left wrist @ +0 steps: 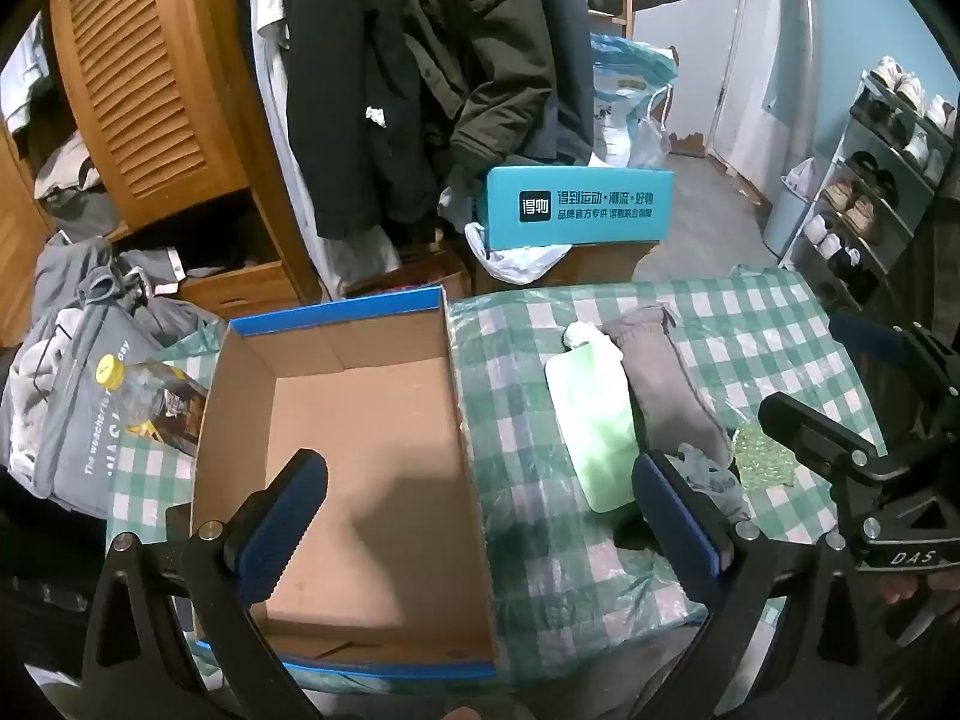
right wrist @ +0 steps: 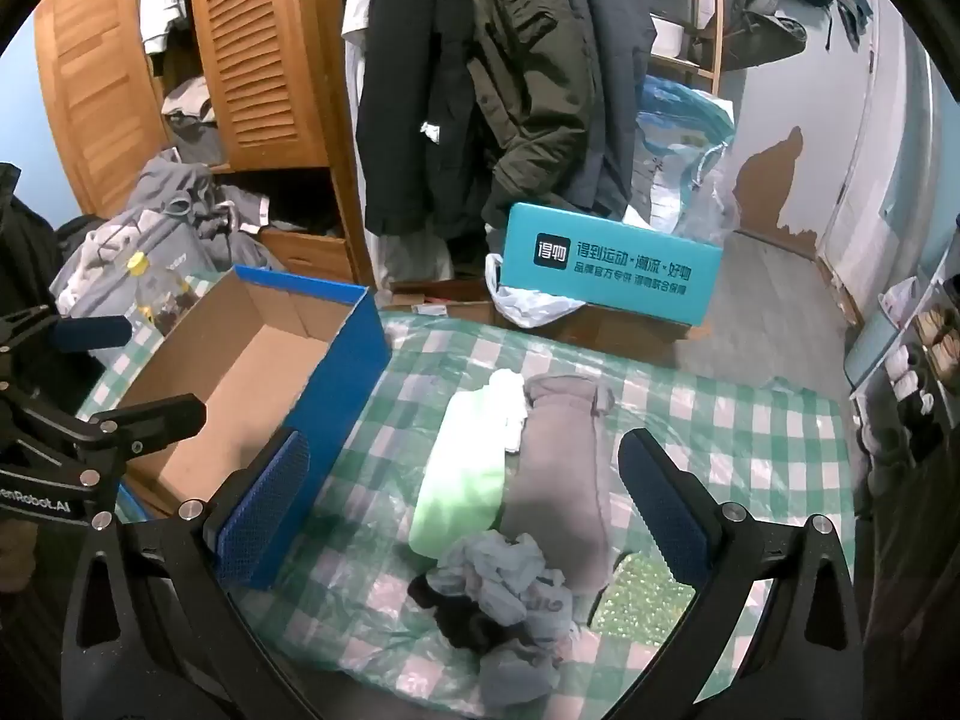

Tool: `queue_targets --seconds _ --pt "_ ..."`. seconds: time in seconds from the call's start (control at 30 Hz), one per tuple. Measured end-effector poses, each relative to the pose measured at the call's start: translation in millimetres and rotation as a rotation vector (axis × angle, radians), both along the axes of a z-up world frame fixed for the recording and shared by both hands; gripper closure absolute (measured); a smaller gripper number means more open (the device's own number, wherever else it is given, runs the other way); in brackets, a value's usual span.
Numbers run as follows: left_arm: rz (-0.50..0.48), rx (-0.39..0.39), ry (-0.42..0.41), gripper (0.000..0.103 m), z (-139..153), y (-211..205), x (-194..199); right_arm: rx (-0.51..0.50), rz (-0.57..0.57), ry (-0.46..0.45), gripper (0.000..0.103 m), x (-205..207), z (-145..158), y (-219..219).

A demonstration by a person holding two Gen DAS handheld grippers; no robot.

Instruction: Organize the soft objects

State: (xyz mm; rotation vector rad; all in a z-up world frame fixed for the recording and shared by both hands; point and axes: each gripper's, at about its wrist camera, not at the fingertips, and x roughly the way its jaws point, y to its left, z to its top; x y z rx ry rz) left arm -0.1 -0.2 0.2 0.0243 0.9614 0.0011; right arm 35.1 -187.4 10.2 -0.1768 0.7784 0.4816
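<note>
My left fingers [left wrist: 480, 516] are spread wide and hold nothing. Between them I see the open cardboard box [left wrist: 360, 462], brown inside with a blue rim, and its inside is bare cardboard. My right fingers [right wrist: 462, 516] are also spread wide and hold nothing. They hang above the soft things that lie on the bench [right wrist: 720, 420], which has a green and white checked cover.

Directly below my right fingers lies a crumpled grey-white cloth [right wrist: 510, 576], partly on top of a dark piece [right wrist: 462, 618]. Behind it, two folded things lie side by side and touch each other: a light green cloth [right wrist: 462, 480] on the left and a grey cloth [right wrist: 558, 480] on the right. A small white piece [right wrist: 510, 402] sits at the far end of the green one. A green glittery thing [right wrist: 642, 600] lies just beside the near end of the grey cloth.

The box stands to the left of these things, on the same bench. On the far side of the box a clear bottle with a yellow cap [left wrist: 138, 390] lies. Behind the bench I see a teal box with white print [right wrist: 612, 264], hanging dark coats [right wrist: 480, 90] and a wooden wardrobe [right wrist: 252, 60].
</note>
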Motion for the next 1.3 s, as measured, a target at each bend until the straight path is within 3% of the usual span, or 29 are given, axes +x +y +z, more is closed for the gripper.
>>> queue_targets --seconds 1.3 --pt "0.018 -0.031 -0.012 0.000 0.6 5.7 -1.2 -0.002 -0.001 0.005 0.002 -0.7 -0.1 0.2"
